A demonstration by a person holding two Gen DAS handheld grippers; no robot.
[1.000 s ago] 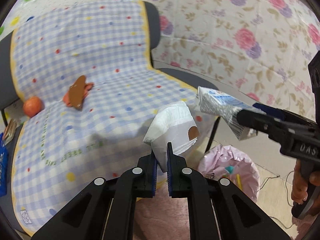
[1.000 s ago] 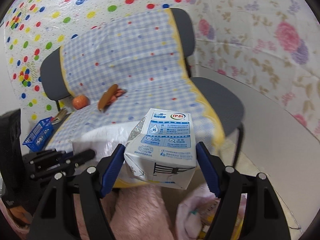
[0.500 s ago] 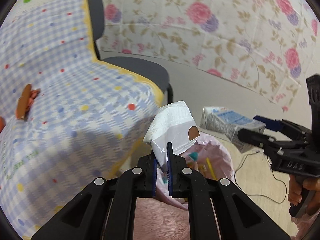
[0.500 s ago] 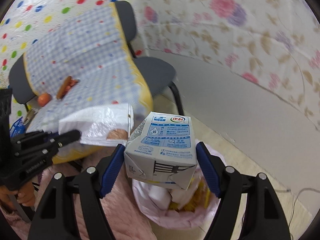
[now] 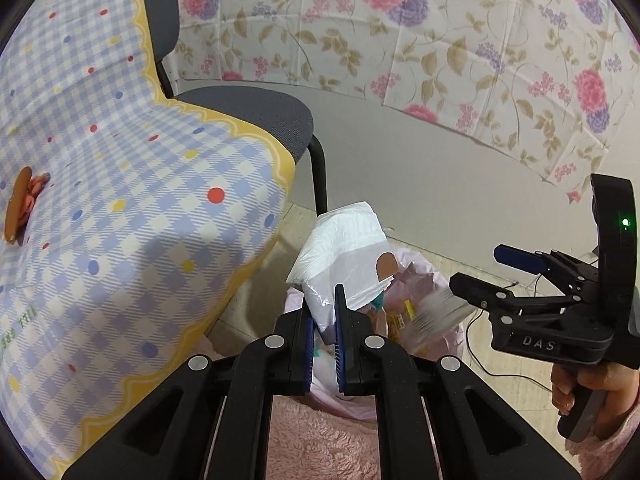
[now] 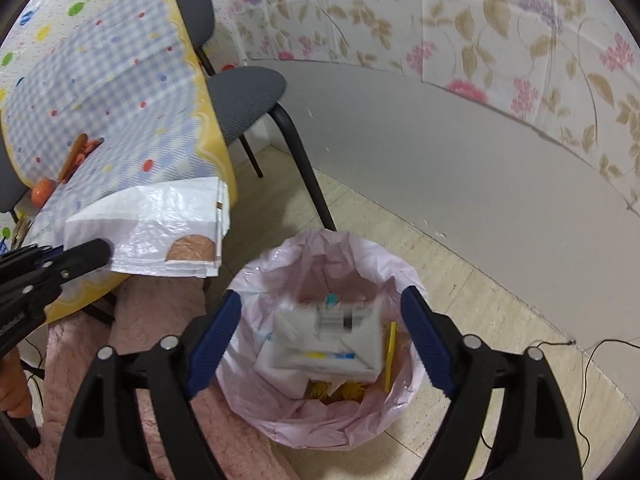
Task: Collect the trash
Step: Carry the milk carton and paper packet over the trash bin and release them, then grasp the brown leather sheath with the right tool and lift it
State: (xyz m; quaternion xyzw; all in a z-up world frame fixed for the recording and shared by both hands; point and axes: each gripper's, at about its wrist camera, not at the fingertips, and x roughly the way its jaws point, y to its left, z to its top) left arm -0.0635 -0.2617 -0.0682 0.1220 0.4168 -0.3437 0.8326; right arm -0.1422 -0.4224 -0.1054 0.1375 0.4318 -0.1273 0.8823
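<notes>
My left gripper (image 5: pixel 322 304) is shut on a white plastic wrapper (image 5: pixel 348 252) and holds it above the near rim of a bin lined with a pink bag (image 6: pixel 280 412). The wrapper also shows at the left in the right wrist view (image 6: pixel 160 232). My right gripper (image 6: pixel 320 312) is open and empty, right above the bin. A blue-and-white milk carton (image 6: pixel 332 344) is blurred, falling into the bin below the open jaws; it also shows blurred in the left wrist view (image 5: pixel 436 316). The right gripper (image 5: pixel 480 272) shows at the right there.
A grey chair (image 5: pixel 256 112) draped with a blue checked cloth (image 5: pixel 120 200) stands left of the bin; a brown snack piece (image 5: pixel 18 208) and an orange fruit (image 6: pixel 42 194) lie on it. Floral sheeting covers the wall (image 6: pixel 480 40). A cable (image 6: pixel 588 364) lies on the floor.
My right gripper has opened and let go of the milk carton, which drops into the bin. Both grippers moved further over the bin; the left still holds the wrapper.
</notes>
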